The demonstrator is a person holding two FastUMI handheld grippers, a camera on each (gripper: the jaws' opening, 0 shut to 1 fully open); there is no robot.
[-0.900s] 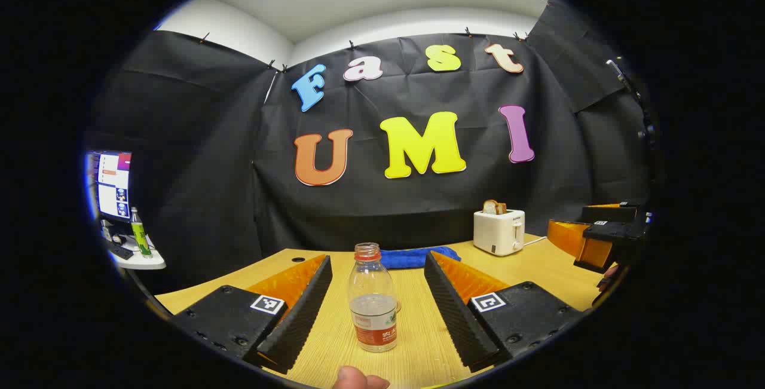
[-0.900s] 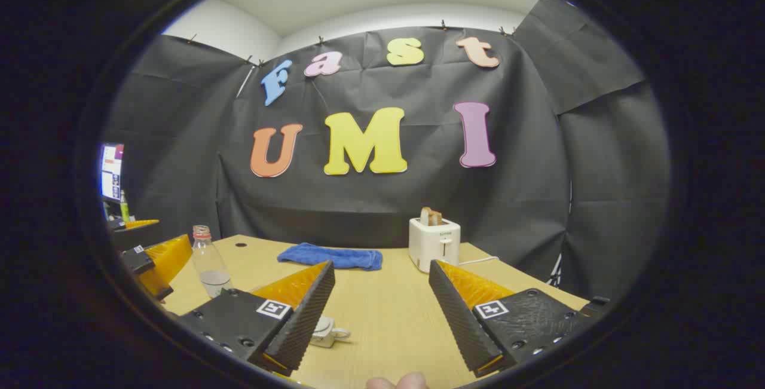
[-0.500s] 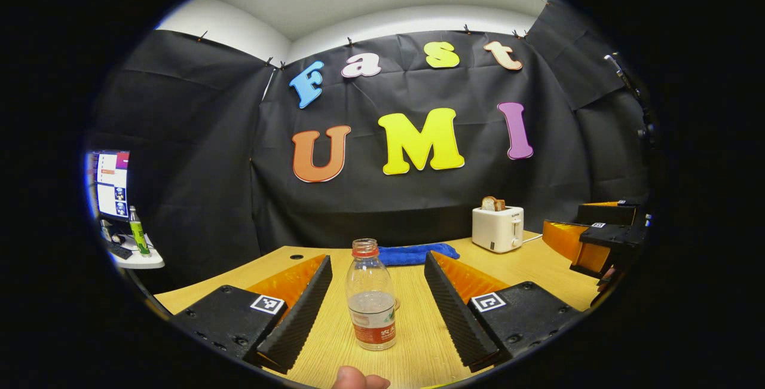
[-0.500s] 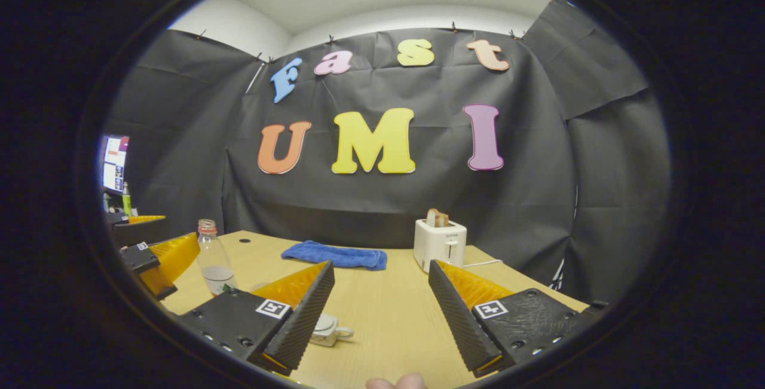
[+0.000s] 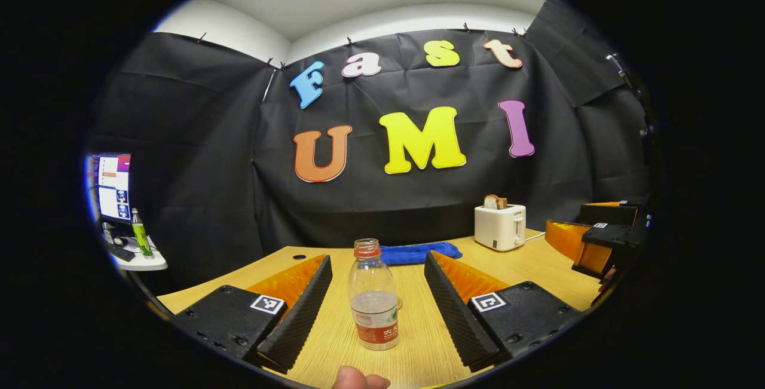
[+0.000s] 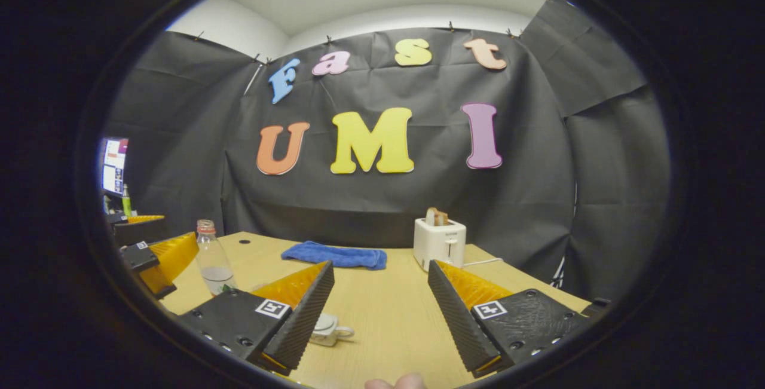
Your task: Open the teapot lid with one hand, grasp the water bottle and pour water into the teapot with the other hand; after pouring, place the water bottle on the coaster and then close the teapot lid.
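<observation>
A clear water bottle [image 5: 373,296] with no cap, a red neck ring and a little water stands upright on the wooden table [image 5: 538,269]. It sits between the fingers of my left gripper [image 5: 377,259], which is open, with a gap on each side. A pale edge, perhaps the coaster [image 5: 398,303], peeks out behind it. My right gripper [image 6: 381,266] is open over the table. The small white teapot [image 6: 329,329], lid on, lies low beside its left finger, partly hidden. The right gripper view also has the bottle [image 6: 212,260] and the left gripper [image 6: 156,256] at far left.
A white toaster [image 5: 499,226] holding bread stands at the back right, its cord trailing off. A blue cloth [image 5: 418,253] lies at the back middle. A side desk at the left holds a monitor [image 5: 113,186] and a green bottle. A thumb [image 5: 358,380] shows at the bottom.
Both views drift only slightly. The bottle and teapot stay where they were, and both grippers stay open.
</observation>
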